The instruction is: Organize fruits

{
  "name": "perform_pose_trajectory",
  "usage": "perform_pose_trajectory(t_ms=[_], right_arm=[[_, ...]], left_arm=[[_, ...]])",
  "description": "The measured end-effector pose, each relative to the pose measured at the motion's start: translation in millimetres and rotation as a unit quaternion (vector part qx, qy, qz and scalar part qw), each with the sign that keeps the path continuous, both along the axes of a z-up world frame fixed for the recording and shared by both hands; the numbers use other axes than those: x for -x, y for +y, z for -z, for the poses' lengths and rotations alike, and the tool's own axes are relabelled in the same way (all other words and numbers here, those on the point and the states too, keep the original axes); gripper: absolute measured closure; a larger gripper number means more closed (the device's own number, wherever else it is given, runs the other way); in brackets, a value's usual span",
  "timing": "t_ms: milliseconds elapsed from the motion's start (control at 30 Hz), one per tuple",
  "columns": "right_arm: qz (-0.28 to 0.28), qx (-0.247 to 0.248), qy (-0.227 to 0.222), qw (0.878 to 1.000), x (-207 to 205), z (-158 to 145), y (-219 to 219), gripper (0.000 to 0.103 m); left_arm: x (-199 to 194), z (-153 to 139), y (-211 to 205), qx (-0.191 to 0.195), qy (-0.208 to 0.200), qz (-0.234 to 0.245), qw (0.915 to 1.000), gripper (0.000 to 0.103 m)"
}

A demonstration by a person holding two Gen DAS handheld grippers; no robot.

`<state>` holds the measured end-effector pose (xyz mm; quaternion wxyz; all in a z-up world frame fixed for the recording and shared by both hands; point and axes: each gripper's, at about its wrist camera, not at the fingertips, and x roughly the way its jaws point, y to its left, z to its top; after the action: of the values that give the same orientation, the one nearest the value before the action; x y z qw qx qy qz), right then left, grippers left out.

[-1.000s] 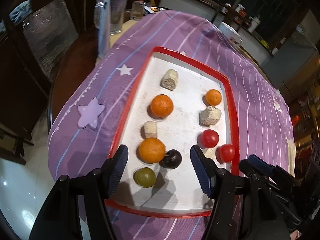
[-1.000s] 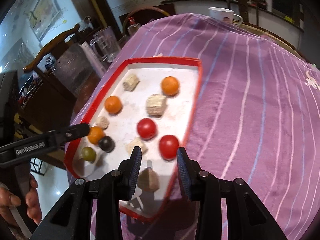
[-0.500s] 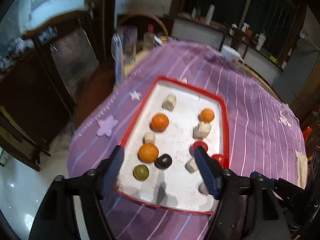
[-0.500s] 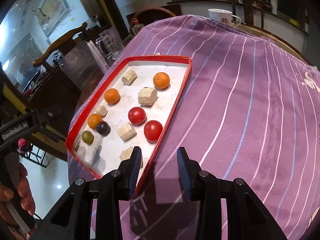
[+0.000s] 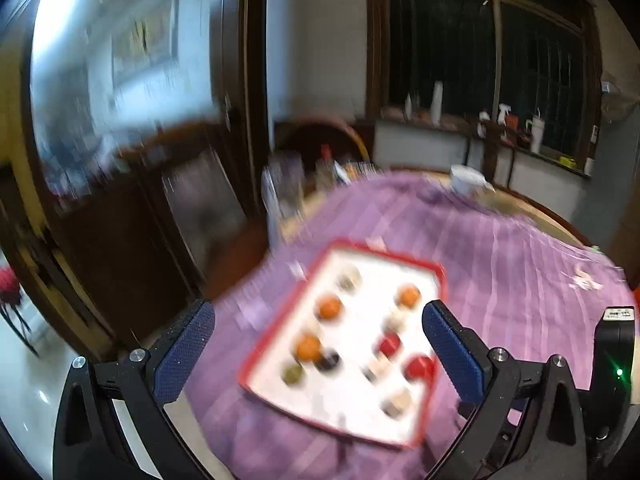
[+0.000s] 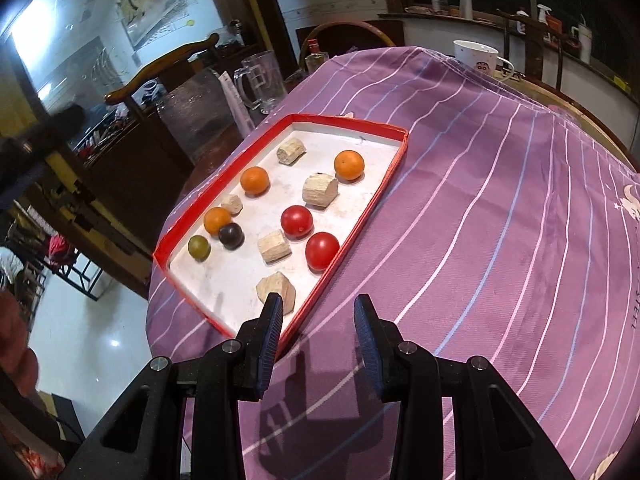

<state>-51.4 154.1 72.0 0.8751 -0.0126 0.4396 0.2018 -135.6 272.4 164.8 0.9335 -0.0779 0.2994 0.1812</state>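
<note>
A red-rimmed white tray (image 6: 381,190) lies on the purple striped cloth (image 6: 500,220). It holds three oranges (image 6: 349,165), two red tomatoes (image 6: 296,220), a dark plum (image 6: 231,236), a green fruit (image 6: 199,247) and several beige chunks (image 6: 320,191). My right gripper (image 6: 318,320) is open and empty, above the cloth by the tray's near right rim. My left gripper (image 5: 318,342) is wide open and empty, raised well above and behind the tray (image 5: 438,276); that view is blurred.
A glass mug (image 6: 260,80) and a bottle (image 6: 314,54) stand at the table's far left. A white cup (image 6: 476,58) stands at the far edge. A wooden chair (image 6: 160,76) is left of the table. The table edge runs just below the tray.
Both grippers have pulled back and up from the tray. The left one rose far and fast, so its view is blurred. The fruits have not moved.
</note>
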Motion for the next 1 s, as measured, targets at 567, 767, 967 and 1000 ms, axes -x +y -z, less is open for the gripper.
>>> perform_pose_trajectory(t_ms=[567, 767, 967, 1000], right_arm=[[-0.029, 0.048, 0.012, 0.998, 6.9, 16.7, 8.0, 0.062], [-0.023, 0.056, 0.02, 0.998, 1.9, 21.6, 10.8, 0.062], [-0.02, 0.067, 0.019, 0.997, -0.7, 24.0, 15.3, 0.062], [-0.019, 0.069, 0.019, 0.997, -1.2, 24.4, 15.9, 0.062]], left_arm=[[-6.4, 71.9, -12.4, 0.052, 0.157, 0.025, 0.9858, 0.0], [-14.7, 86.8, -12.0, 0.08, 0.184, 0.049, 0.9785, 0.0], [-20.0, 93.1, -5.7, 0.093, 0.192, 0.054, 0.9755, 0.0], [-21.1, 93.6, -4.8, 0.093, 0.193, 0.053, 0.9753, 0.0]])
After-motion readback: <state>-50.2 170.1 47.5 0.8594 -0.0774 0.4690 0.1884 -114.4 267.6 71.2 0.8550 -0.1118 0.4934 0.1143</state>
